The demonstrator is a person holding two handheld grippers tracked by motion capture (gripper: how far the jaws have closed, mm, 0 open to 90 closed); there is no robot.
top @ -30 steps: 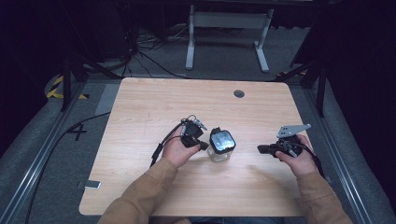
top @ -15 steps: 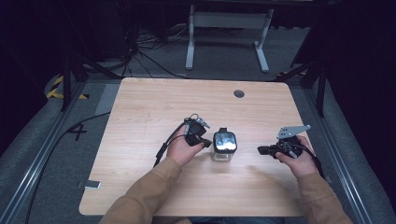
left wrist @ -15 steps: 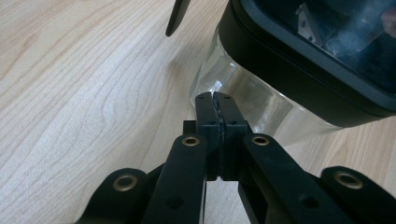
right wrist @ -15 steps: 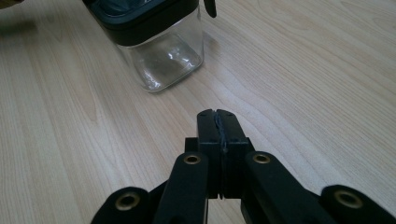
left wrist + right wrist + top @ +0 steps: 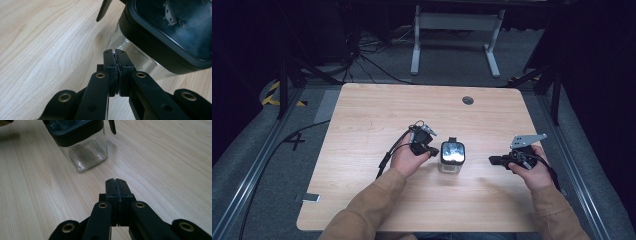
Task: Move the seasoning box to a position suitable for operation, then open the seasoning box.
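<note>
Pressing its black ribbed pads together on nothing, the left tool (image 5: 115, 56) sits just beside a square clear-glass jar (image 5: 451, 159) with a glossy black lid (image 5: 172, 32). Well apart, the right tool (image 5: 116, 182) is likewise closed over the pale wood-grain tabletop (image 5: 362, 115).
</note>
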